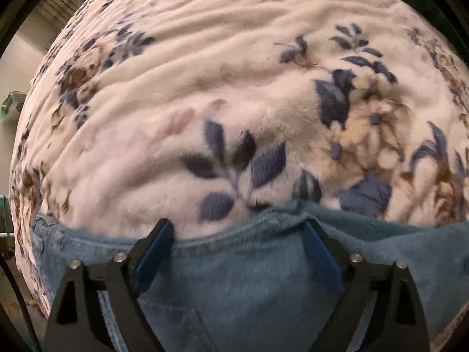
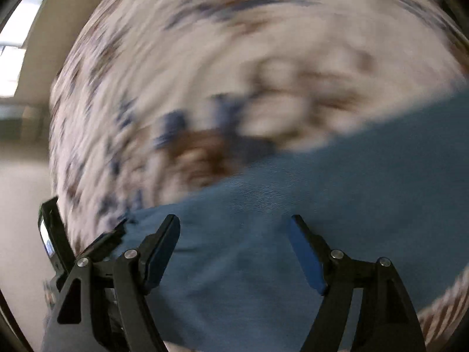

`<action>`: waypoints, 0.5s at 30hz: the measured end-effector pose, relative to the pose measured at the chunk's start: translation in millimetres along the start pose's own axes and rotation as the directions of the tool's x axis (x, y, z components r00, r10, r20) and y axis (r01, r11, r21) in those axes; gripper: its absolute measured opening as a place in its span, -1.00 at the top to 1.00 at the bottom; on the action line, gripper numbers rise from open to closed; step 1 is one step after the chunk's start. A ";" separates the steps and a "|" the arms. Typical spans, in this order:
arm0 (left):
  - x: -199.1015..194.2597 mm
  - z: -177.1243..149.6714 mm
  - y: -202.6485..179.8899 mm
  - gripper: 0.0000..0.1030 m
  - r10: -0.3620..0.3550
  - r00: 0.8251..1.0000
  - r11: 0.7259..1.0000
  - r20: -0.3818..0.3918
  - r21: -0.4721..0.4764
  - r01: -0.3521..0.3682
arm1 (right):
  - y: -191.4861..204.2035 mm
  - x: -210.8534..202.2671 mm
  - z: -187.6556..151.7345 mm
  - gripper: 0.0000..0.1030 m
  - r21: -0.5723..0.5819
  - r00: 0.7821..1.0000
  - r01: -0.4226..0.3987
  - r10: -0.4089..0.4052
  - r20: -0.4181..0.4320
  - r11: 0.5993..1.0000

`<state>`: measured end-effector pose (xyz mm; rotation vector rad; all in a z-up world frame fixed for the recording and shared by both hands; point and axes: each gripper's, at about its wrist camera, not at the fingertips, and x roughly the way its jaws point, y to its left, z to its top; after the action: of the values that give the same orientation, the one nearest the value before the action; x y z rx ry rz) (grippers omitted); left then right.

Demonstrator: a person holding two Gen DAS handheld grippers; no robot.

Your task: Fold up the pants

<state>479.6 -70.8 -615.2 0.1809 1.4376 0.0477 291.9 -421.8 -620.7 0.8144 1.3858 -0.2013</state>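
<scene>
A cream plush blanket with blue and brown flowers (image 1: 234, 67) covers the bed, a soft bed for folding on. Upon it lie the blue denim pants (image 1: 234, 287), spread flat, a stitched edge towards the blanket. The left gripper (image 1: 237, 240) hangs above that edge, jaws wide and empty. The right gripper (image 2: 234, 243) (its view is blurred) is likewise spread over plain denim, gripping nothing.

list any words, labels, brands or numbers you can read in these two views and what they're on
None can be read in either view.
The blue pants show stitched seams but no visible tag or label.
The floral blanket carries only a leaf and flower print.
A small lit screen on a black device at the left edge of the right wrist view is too small and blurred to read.
</scene>
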 end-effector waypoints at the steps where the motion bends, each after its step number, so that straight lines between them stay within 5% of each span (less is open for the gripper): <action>1: 2.9 0.5 -2.6 -0.91 0.011 1.000 1.000 0.002 0.006 -0.011 | -16.2 -3.6 -4.6 -0.52 0.041 1.000 -0.003 0.003 0.011 0.999; 7: -42.8 -13.1 -16.5 -0.90 0.016 0.998 1.000 0.068 -0.003 -0.016 | -122.4 -59.8 -26.7 -0.52 0.251 0.986 -0.005 -0.037 0.160 0.968; 13: -104.4 -54.4 -94.8 -0.90 -0.064 0.991 0.997 0.119 0.058 0.058 | -271.4 -134.2 -43.9 -0.52 0.521 0.937 -0.083 -0.112 0.332 0.850; 15: -106.6 -73.3 -133.2 -0.90 -0.101 0.991 0.991 0.092 0.094 0.092 | -320.7 -134.5 -37.4 -0.52 0.579 0.934 -0.154 -0.074 0.350 0.801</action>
<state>382.7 -210.1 -539.9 0.1845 1.3507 -0.1038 48.8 -673.4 -620.9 1.2612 0.9496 -0.7520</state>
